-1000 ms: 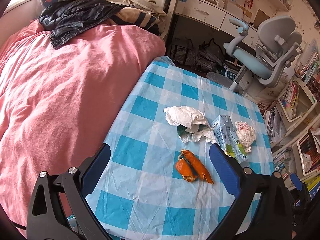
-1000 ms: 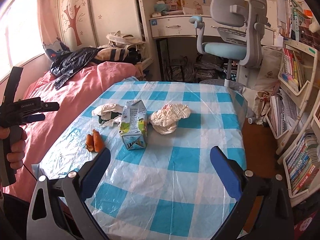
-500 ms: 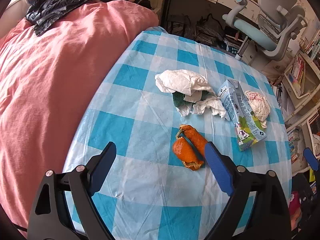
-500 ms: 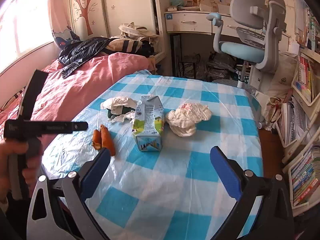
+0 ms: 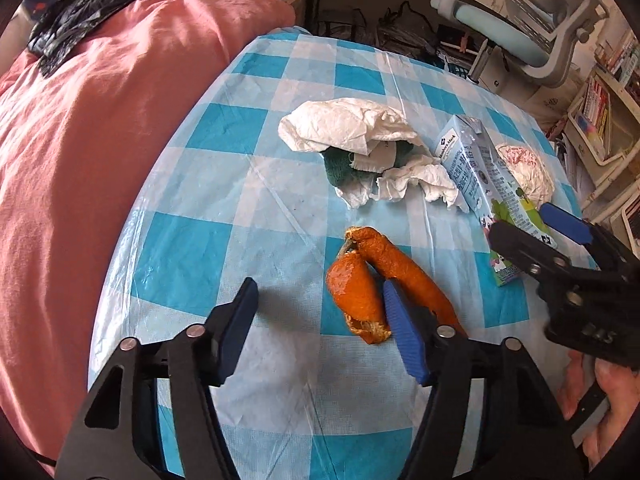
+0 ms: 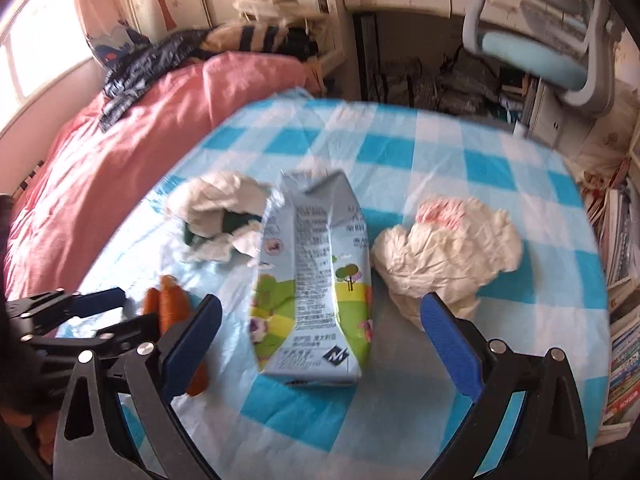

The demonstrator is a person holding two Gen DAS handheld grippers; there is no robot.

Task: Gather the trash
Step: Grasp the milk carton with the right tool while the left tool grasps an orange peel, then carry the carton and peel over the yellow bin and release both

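Note:
Two pieces of orange peel (image 5: 354, 290) lie on the blue checked table (image 5: 240, 184). My left gripper (image 5: 318, 300) hovers low over them with its jaws closing. Its right finger (image 5: 400, 328) sits between the two pieces, so one piece is between the jaws, but the left finger is well clear of it. In the right wrist view the left gripper (image 6: 128, 312) shows beside the peel (image 6: 172, 300). A milk carton (image 6: 316, 280) lies flat, and my right gripper (image 6: 320, 320) straddles its near end, open, with neither pad touching it. From the left wrist view, the right gripper (image 5: 532, 228) is over the carton (image 5: 476, 168).
A crumpled white tissue (image 5: 352, 128) over something dark green lies behind the peel. A second wad of paper with pink marks (image 6: 448, 248) lies right of the carton. A pink bed (image 5: 80, 160) borders the table's left side. An office chair (image 5: 520, 20) and bookshelves (image 6: 624, 320) stand beyond.
My left gripper sank toward the orange peel and its jaws narrowed around one piece. My right gripper moved forward and down until its fingers straddled the carton.

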